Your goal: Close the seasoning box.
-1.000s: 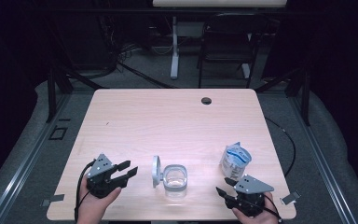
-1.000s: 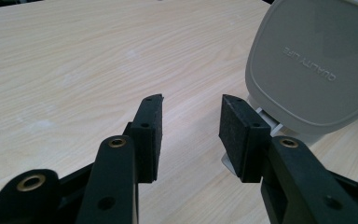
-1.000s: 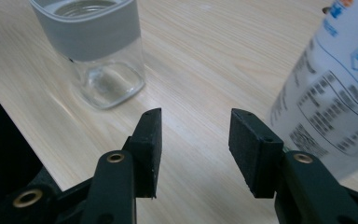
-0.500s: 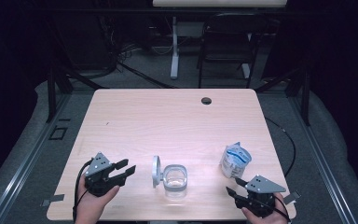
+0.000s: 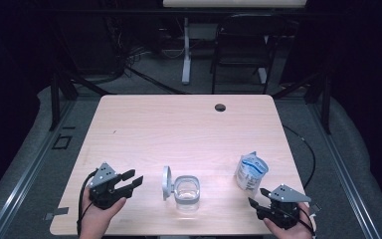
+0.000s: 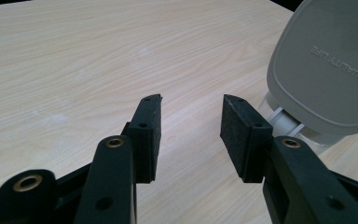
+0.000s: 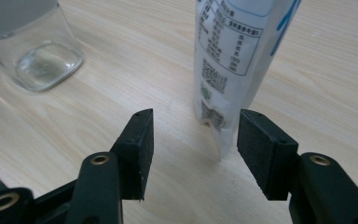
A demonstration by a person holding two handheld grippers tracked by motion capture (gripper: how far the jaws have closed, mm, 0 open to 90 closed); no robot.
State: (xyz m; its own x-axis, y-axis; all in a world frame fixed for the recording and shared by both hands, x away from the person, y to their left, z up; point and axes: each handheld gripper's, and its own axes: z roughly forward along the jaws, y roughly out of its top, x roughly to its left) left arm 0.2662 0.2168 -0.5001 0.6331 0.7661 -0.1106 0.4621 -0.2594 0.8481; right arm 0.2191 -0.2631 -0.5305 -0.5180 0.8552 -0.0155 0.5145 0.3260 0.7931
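Note:
A clear glass jar stands near the table's front edge, its grey hinged lid tipped open on its left side. To its right stands a white and blue pouch. My left gripper is open just left of the lid, with nothing between its jaws; the lid rises beyond its right jaw. My right gripper sits in front of the pouch, slightly to its right. Its jaws have just been opening and hold nothing. The pouch stands just past the open right gripper, and the jar is farther left.
The light wooden table has a round cable hole at the back right. A chair and a desk leg stand on the dark floor beyond it. Both hands rest at the table's front edge.
My right gripper has drawn back from the pouch toward the front right corner and its jaws have widened. The pouch stays standing. The left gripper, jar and lid have not moved.

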